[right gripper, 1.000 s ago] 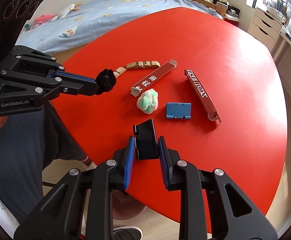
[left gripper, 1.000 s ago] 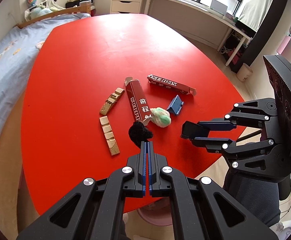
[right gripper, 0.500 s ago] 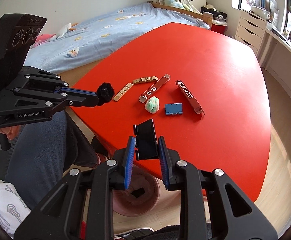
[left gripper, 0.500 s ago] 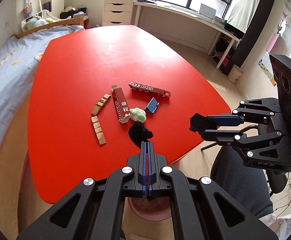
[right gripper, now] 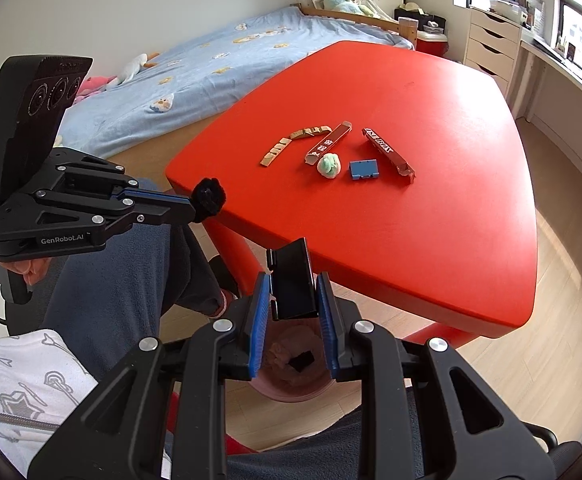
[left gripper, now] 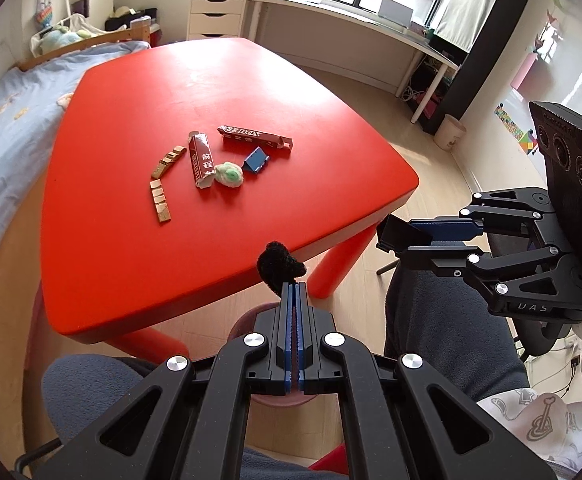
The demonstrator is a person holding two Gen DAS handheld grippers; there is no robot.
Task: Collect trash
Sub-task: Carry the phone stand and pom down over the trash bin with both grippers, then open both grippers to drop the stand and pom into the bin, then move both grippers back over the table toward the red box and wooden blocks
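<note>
Off table edge (right gripper: 371, 264): both grippers pitched down, L (left gripper: 294, 286) w/ black fluff (left gripper: 279, 266), R (right gripper: 294, 294) w/ black clip (right gripper: 293, 284).

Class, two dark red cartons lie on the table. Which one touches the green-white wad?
The carton with Chinese characters: its open end meets the wad. The "BOX" carton lies apart, beyond the blue piece.

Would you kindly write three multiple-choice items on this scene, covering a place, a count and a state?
1. Where is the small blue plastic holder?
A. on the red table
B. in the pink bin
C. on the bed

2. How many dark red cardboard boxes lie on the table?
A. one
B. two
C. four

3. What is the right gripper doing?
A. standing open and empty
B. gripping a flat black plastic piece
C. gripping a green ball

Answers: 1 A, it rests on the tabletop; 2 B, two long boxes show; 3 B, the piece sits between its fingers.
</note>
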